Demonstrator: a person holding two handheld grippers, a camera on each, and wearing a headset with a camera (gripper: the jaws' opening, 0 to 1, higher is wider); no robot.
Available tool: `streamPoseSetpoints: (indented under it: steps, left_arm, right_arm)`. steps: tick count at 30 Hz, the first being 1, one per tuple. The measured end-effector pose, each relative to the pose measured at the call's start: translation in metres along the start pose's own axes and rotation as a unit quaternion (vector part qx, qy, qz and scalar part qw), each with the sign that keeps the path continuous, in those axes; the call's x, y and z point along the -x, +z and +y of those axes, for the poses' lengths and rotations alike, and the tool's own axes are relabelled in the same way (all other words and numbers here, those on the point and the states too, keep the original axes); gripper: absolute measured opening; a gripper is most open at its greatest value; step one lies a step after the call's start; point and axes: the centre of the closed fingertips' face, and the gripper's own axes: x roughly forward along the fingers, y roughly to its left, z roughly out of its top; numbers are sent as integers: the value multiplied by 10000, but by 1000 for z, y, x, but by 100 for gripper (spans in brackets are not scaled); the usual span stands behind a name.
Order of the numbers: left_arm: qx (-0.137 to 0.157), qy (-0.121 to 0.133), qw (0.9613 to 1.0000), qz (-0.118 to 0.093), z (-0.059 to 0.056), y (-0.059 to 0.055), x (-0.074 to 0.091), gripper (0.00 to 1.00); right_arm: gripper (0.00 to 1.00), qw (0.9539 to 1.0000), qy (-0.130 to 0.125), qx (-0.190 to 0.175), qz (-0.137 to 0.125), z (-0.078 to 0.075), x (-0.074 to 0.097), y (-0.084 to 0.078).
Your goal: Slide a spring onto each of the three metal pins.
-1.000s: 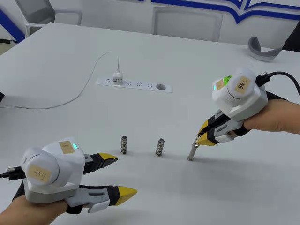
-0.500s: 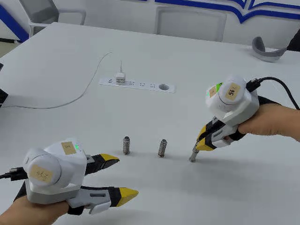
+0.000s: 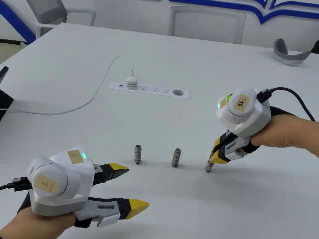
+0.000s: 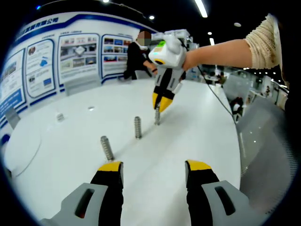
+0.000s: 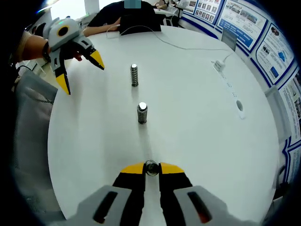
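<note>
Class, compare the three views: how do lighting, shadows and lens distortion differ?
Head view: soft, even light, only faint shadows on the table, lines straight. Left gripper view: fisheye bends the table's edge; ceiling lights glare. Right gripper view: fisheye too, top-left washed out.

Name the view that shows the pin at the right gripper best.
The right gripper view: the pin is near and centred, its round top pinched between the tips of the right gripper. The head view shows its lower part under those tips; the left gripper view shows it side-on, far off.
</note>
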Motion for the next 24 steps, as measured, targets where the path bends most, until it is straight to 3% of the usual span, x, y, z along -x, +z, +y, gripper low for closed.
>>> streamPoseSetpoints:
  steps: [24]
  left_arm:
    - [54,32,10000,-17,3,-1,-2,54]
  right_arm:
    - [12,9999,32,-55,115,-2,-15,-10]
